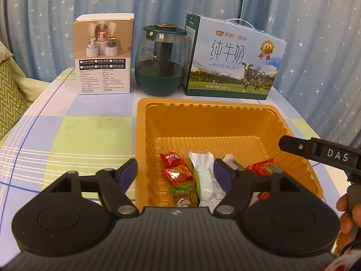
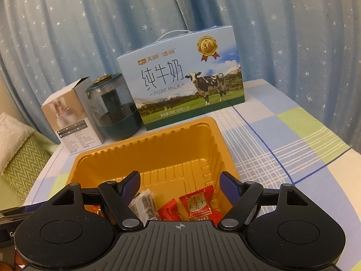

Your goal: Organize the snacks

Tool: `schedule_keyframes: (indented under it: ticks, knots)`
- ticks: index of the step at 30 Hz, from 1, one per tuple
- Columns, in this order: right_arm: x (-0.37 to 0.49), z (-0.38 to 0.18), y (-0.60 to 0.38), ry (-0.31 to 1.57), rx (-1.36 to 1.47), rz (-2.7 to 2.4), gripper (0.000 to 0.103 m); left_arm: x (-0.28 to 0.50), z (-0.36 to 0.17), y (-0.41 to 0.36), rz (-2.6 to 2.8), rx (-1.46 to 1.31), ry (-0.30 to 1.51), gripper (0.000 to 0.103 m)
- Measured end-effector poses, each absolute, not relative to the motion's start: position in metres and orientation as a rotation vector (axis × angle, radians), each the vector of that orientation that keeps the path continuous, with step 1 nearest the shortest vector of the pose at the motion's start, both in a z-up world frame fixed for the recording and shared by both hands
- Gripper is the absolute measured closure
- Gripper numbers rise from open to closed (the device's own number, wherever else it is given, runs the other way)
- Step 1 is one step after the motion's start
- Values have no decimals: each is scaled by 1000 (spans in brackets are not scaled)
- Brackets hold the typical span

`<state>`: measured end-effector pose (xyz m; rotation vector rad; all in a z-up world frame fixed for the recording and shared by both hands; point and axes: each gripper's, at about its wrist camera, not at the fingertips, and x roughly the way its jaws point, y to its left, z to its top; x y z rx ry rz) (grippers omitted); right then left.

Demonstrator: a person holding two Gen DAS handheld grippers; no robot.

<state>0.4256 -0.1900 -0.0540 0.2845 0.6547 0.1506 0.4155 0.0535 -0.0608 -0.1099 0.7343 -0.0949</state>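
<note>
The left gripper [image 1: 176, 174] hangs over the near left corner of the orange tray [image 1: 209, 122], its jaws spread wide with nothing pinched between them; one finger is outside the tray's left wall, the other over the snacks. The right gripper [image 2: 180, 184] is likewise released, jaws apart and empty, poised above the tray's near end.

All the snacks lie loose at the near end of the tray floor; the far half is bare. The left wrist view shows two red candies [image 1: 177, 169] close together, a white packet [image 1: 203, 176] beside them, a green-ended candy [image 1: 180, 190] just below the red ones, and another red wrapper [image 1: 267, 167] behind the right-hand finger. It also catches the tip of the other gripper, marked DAS, reaching in over the tray's right rim, and part of a hand [image 1: 347, 216] at the right edge.

The right wrist view shows the tray [image 2: 158, 151] from the other side: a red candy with printed characters [image 2: 199, 203] face up, a second red one partly under it, and a white printed packet [image 2: 144, 205] by the left finger. The green-ended candy is not seen here.

Behind the tray, on the checked cloth [image 1: 67, 131], stand three things in a row: a white box [image 1: 103, 54], a dark green jar [image 1: 161, 61] and a milk carton [image 1: 234, 58].
</note>
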Motion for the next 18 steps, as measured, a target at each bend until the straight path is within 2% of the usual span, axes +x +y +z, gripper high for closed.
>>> schedule_keyframes:
  ticks: [7,9,18]
  knots:
    - [416,-46,-193,636,278,142,26,400,-52,56,-81,-108,692,3]
    - [411,-45,-195,634,276,140,26,396,-50,57,-77,-109,688,0]
    - [382,-37,-203,631,258,136,26,367,-41,55,-70,-107,677,0]
